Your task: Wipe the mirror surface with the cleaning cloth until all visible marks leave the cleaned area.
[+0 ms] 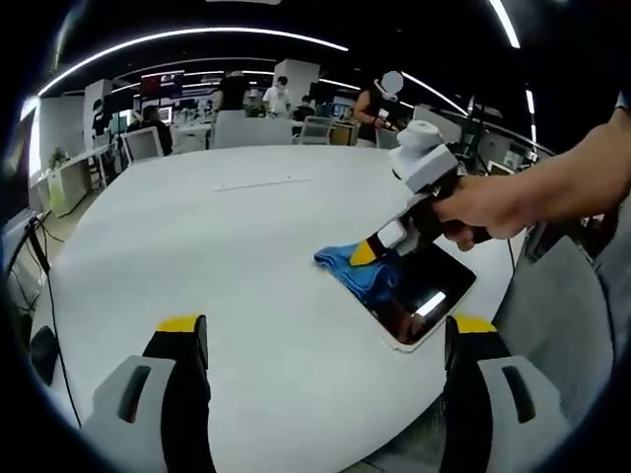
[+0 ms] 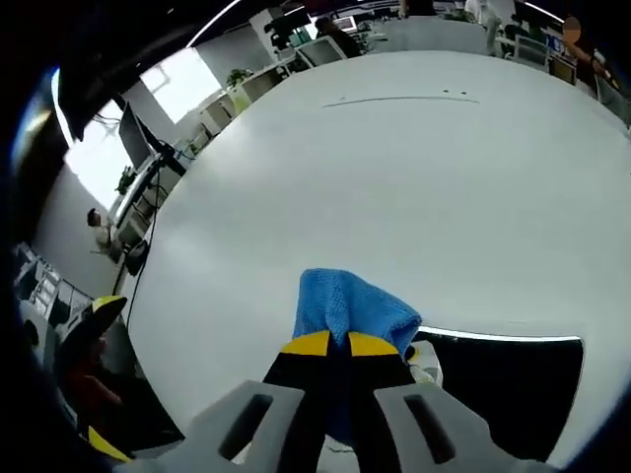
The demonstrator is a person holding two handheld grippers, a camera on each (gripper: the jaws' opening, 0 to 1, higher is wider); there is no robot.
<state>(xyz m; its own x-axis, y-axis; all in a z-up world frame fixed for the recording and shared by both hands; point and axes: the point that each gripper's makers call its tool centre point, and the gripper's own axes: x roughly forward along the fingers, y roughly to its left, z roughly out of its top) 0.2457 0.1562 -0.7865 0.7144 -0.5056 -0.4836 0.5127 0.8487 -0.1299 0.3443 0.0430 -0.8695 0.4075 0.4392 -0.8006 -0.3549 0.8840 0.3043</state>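
You are working on a wide white table (image 1: 217, 246) with plenty of bare top running away from you toward the far side; only the near edge is tight. The mirror (image 1: 419, 296) is lying flat right by that near rim, one corner almost reaching the table's edge, with a grey chair (image 1: 562, 315) just beyond it. In the right gripper view the mirror (image 2: 503, 379) is showing as a dark pane with a bright strip along its far edge, and open white top is spreading above and to the left of it.

Your right gripper (image 2: 328, 344) is pinching the blue cloth (image 2: 345, 305) with its yellow-tipped jaws drawn together on the fabric. In the left gripper view you are seeing that same gripper (image 1: 367, 252), your hand (image 1: 493, 207) around it, pressing the cloth (image 1: 360, 271) onto the mirror's far end, part of the cloth spilling onto the table.

Your left gripper (image 1: 320, 325) is hovering over bare table, jaws spread wide and gripping nothing, well apart from the mirror.
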